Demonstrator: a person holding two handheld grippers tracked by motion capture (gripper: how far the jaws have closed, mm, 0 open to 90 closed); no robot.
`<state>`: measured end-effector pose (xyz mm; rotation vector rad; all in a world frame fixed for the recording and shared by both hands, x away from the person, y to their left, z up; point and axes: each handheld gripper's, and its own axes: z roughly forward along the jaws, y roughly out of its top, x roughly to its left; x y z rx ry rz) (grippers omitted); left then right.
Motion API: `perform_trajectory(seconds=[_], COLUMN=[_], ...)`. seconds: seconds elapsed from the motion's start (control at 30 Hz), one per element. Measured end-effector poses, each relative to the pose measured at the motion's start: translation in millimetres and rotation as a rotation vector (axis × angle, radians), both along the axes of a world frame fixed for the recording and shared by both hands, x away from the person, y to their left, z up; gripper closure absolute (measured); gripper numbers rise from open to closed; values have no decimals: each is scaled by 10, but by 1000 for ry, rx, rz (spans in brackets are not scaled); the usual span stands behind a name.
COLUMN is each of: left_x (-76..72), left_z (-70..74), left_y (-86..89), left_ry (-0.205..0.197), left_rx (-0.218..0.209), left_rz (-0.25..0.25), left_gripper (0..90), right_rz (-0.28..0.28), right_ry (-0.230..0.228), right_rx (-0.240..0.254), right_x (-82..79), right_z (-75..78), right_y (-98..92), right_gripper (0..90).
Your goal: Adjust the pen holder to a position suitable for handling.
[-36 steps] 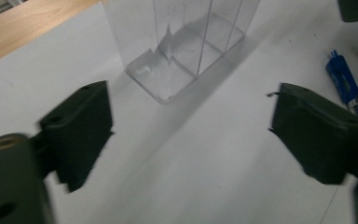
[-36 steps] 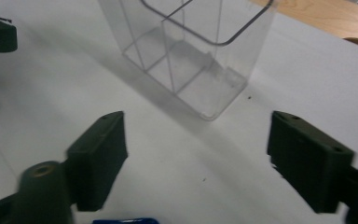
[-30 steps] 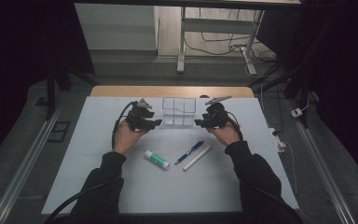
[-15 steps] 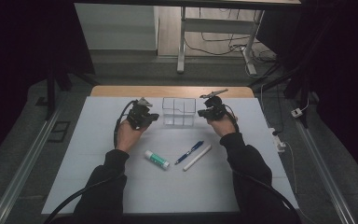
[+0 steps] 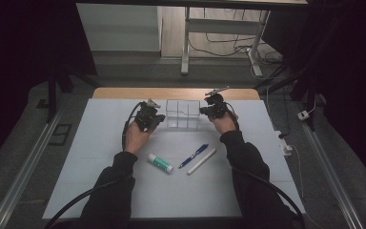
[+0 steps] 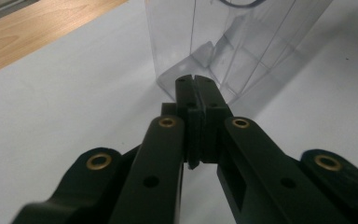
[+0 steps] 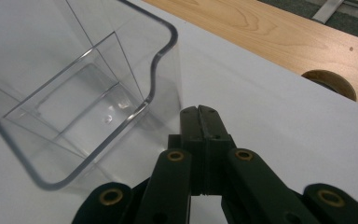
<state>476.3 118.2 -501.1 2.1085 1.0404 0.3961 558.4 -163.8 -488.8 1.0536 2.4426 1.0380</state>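
White sheeting covers the bench (image 5: 100, 157), with a strip of bare wood along its far edge and dark floor around it. At upper centre of the high view stands a clear box (image 5: 183, 114) with inner dividers, empty as far as I can see. The left claw (image 5: 158, 119) sits just left of it and the right claw (image 5: 204, 110) just right, so the box lies between them.

In the left gripper view the black jaws are pressed together with nothing between them, the tips pointing at the lower corner of the box (image 6: 233, 46) at upper centre. In the right gripper view the jaws likewise meet with nothing held, tips close to the box's (image 7: 81, 100) curved rim at left; whether they touch it I cannot tell. Both pairs of jaws have just been closing, on nothing.

Lower in the high view, below the box, lie a glue stick (image 5: 160, 162), a blue pen (image 5: 193, 155) and a white stick (image 5: 201, 161), all loose and well apart from the claws.

I judge this a starting step: the claws frame the box, and nothing has been picked up. Next, one claw would need to part its jaws, swing down toward one of the loose items and line up across its narrow width.
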Motion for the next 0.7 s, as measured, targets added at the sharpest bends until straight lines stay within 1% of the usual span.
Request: perform_trajectory(seconds=[0.03,0.13,0.23,0.37,0.53,0.6,0.7], left_x=[5,15,25,20,8,-2,-15], left_z=[-4,-13,-21,-27,-32,-32,-31], left_y=[-7,-27,-25,-25,-22,-15,2], left_ry=[0,-1,2,2,6,8,8], left_rx=[-3,9,2,-3,12,20,24], left_rz=[1,7,13,16,18,20,25], left_gripper=[882,883,882,883,883,883,883], right_rz=[1,7,10,14,13,23,33], right_ry=[1,-7,-21,-6,3,10,16], right_rx=[0,-2,-15,-6,0,8,5], right_x=[11,43,69,96,81,63,39], right_z=[-5,-17,-4,-7,-15,-19,-17], right_y=[2,26,52,49,63,79,100], right_gripper=[894,894,895,895,895,895,895])
